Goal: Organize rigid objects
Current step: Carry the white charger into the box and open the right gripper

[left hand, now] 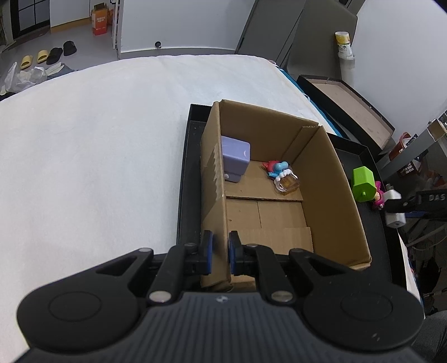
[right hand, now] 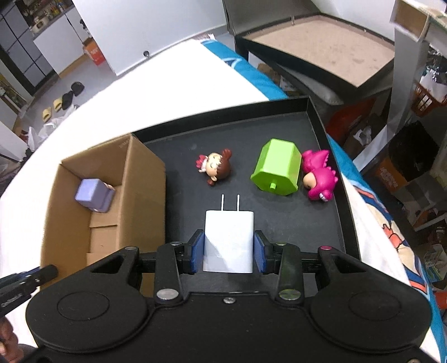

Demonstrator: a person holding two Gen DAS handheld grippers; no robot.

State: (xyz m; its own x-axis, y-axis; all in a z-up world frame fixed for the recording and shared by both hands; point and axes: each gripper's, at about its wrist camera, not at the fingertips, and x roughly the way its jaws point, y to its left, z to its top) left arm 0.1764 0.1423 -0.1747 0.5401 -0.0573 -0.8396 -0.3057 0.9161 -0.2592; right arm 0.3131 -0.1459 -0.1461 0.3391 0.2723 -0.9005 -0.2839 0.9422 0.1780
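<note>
One open brown cardboard box [left hand: 329, 178] stands on one shallow black tray [right hand: 329, 145]. Inside the box: one lilac plastic block [left hand: 234, 156], one blue-and-red toy figure [left hand: 276, 167], one clear amber mug charm [left hand: 287, 184]. Elsewhere: three toys, namely one brown-haired doll figure [right hand: 213, 167], one green hexagonal block [right hand: 276, 167], one pink dinosaur figure [right hand: 320, 176]; and one white two-pin charger plug [right hand: 229, 240].

A lived-in room used as a makeshift recording space: the white cloth-covered table [left hand: 97, 139] is the landmark. On the floor beyond its far left corner lie yellow and black slippers [left hand: 47, 55] and an orange carton [left hand: 100, 22]; to its right crowd stacked boxes [right hand: 391, 178] and a red basket [right hand: 427, 97]
</note>
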